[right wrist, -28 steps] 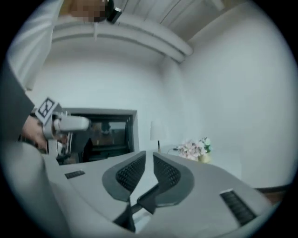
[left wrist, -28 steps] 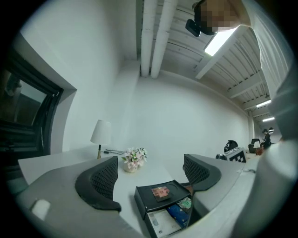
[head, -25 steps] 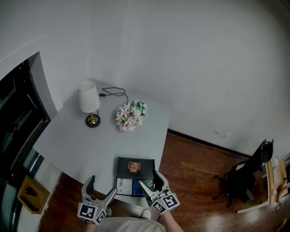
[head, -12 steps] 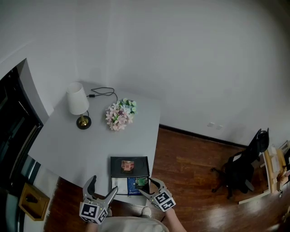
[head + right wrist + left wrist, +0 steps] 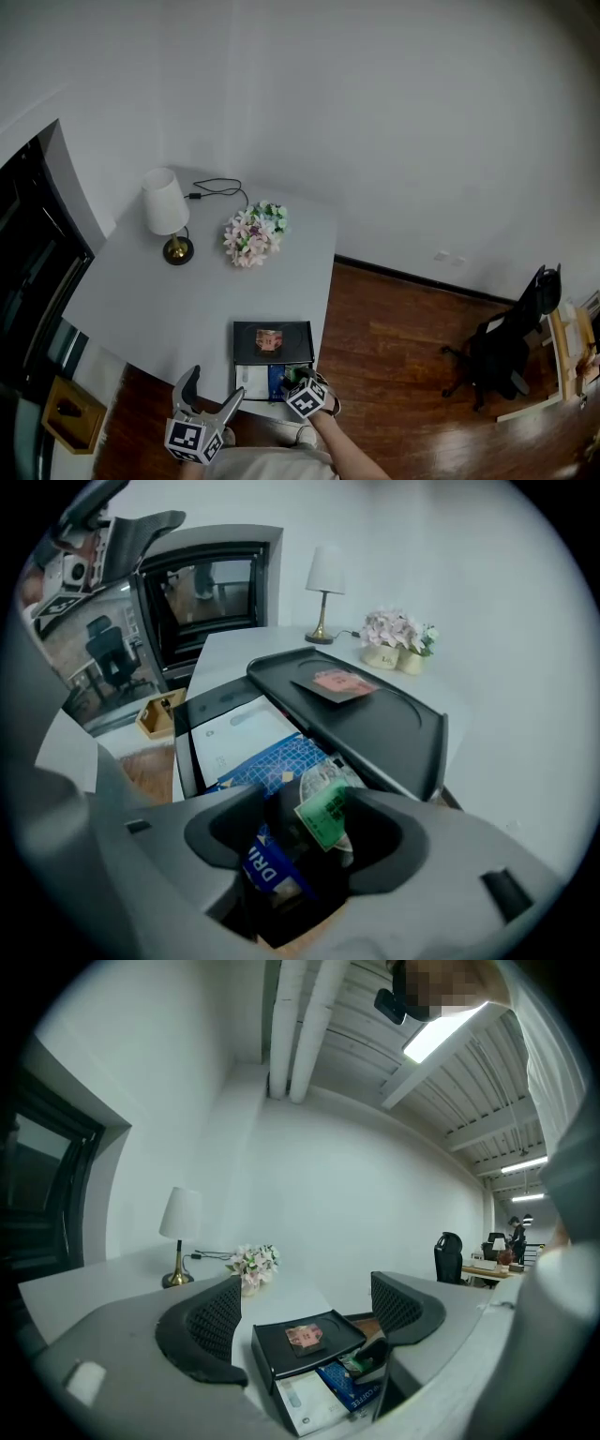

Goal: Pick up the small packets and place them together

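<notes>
The right hand-held gripper (image 5: 311, 829) is closing its jaws around a small green-labelled packet (image 5: 326, 819) in the lower level of a black two-level tray (image 5: 412, 752). The pads do not seem to press yet, and a blue packet (image 5: 262, 869) sits between them too, so centring on the green one looks wise. The upper level holds one pinkish packet (image 5: 333, 682) and the lower a white sheet (image 5: 239, 738); the left hand-held gripper (image 5: 305, 1312) hangs jaws apart, empty, near the surface (image 5: 169, 291).
</notes>
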Available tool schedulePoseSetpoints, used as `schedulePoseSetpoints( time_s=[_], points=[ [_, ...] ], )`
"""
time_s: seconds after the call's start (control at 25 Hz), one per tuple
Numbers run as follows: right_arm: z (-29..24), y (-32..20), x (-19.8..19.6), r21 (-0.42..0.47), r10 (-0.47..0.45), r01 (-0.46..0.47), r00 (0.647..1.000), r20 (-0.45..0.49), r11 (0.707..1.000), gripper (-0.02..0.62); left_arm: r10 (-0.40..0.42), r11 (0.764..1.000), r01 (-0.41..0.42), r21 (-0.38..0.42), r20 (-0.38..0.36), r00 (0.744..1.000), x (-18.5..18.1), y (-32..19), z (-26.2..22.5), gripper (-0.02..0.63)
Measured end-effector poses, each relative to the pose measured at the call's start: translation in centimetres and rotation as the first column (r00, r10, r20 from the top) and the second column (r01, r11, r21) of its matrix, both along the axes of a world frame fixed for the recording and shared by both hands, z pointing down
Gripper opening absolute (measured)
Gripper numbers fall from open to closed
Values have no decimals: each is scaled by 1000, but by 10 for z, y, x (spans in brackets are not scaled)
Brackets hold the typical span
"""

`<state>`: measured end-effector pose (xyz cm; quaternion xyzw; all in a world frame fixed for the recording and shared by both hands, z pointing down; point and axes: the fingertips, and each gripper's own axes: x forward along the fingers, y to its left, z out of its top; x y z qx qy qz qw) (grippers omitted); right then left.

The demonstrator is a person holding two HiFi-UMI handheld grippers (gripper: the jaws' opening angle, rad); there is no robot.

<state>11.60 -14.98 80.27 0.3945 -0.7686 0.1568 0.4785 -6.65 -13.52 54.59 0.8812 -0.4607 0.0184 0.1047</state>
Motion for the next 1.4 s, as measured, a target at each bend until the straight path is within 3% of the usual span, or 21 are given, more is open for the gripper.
schedulePoseSetpoints(
  time_s=[0.04,0.16,0.32,0.48,0.68,0.8,0.84,1.0,1.12,1.32,1.4],
  points=[
    [-1,-1,3,1,26,-26,1000,-8,1000,255,-3,1000,3,-1,-1,1000,-1,0,0,431],
    [-5,-2,17,36,37,-35,998,-57,999,61,-9,1000,9,-1,-3,1000,-4,-2,0,431],
    [-34,5,16,78,42,-48,996,79,996,48,-17,1000,17,-4,-3,1000,-7,-3,1,431],
    [-96,8,15,217,76,-121,976,206,969,47,-27,1000,27,-14,-12,1000,-9,-7,2,431],
    [-127,-53,29,354,95,-151,981,172,923,48,-10,1000,9,-14,-16,1000,-2,-9,4,431],
    [-112,-91,26,333,114,-152,985,131,931,48,-4,1000,4,-10,-21,1000,2,-10,1,431],
    [-101,-99,24,301,123,-154,985,120,941,86,-5,1000,5,-9,-20,1000,2,-10,0,431],
    [-59,-104,13,138,143,-161,981,133,977,102,-20,1000,20,-8,20,1000,-3,-10,3,431],
    [-51,-100,6,77,166,-181,972,169,981,273,-45,999,46,-24,20,999,-15,-12,7,431],
    [-62,-88,5,80,186,-209,956,225,975,285,-75,997,75,-30,5,997,-25,-16,4,431],
    [-77,-84,7,115,200,-244,932,302,963,467,-69,997,69,-24,3,998,-24,-18,2,431]
  ],
)
